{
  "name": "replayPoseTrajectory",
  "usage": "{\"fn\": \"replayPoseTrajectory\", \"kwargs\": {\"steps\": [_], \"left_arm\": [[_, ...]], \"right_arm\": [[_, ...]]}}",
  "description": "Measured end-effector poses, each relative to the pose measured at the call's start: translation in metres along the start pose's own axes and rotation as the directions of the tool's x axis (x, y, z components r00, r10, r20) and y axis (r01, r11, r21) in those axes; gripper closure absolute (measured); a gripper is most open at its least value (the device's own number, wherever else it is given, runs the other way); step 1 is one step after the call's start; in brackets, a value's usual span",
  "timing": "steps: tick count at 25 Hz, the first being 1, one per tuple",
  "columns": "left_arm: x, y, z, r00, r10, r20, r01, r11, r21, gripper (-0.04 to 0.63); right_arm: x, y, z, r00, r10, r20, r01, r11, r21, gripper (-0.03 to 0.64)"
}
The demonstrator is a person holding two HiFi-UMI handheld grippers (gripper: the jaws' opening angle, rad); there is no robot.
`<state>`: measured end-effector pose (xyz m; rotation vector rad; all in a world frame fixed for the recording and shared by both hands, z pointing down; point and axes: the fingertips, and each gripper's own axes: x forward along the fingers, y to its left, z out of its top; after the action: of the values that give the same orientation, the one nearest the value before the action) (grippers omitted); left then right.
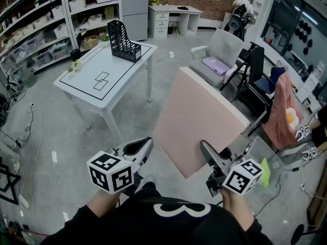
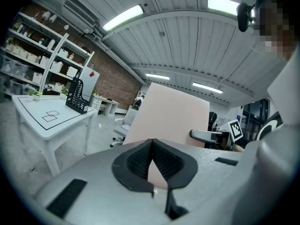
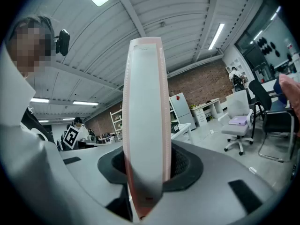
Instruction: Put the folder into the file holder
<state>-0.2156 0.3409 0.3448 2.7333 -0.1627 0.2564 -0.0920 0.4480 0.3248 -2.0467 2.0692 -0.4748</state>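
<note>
A large pale pink folder (image 1: 199, 121) is held up in the air, tilted, over the floor. My right gripper (image 1: 205, 148) is shut on its lower edge. In the right gripper view the folder (image 3: 145, 116) stands edge-on between the pads. My left gripper (image 1: 144, 144) hangs left of the folder, apart from it, shut and empty. In the left gripper view its pads (image 2: 140, 161) meet at the tip, with the folder (image 2: 173, 118) behind them. The black mesh file holder (image 1: 124, 42) stands upright at the far end of the white table (image 1: 87, 86), well ahead to the left; the left gripper view shows the file holder (image 2: 77, 96) too.
A grey armchair (image 1: 219, 50) with a purple item on it and a black chair (image 1: 255, 86) stand ahead on the right. Storage shelves (image 1: 41, 29) line the left wall and a white desk (image 1: 173, 17) the back. Cables (image 1: 30, 121) trail over the floor.
</note>
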Motion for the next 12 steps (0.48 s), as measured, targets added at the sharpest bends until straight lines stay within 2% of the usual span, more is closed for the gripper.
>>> {"fn": "replayPoseTrajectory", "kwargs": {"steps": [7,12], "left_arm": [[0.010,-0.014,0.002,1.000,-0.014,-0.015,0.015,0.999,0.041,0.589],[0.020,0.003,0.003,1.000,-0.002,-0.022,0.003,0.999,0.036,0.589]], "right_arm": [[-0.009,-0.005,0.015,0.998,0.004,0.058,-0.004,1.000,0.006,0.471],[0.006,-0.015,0.017,0.997,0.008,0.072,-0.008,1.000,0.008,0.471]]}}
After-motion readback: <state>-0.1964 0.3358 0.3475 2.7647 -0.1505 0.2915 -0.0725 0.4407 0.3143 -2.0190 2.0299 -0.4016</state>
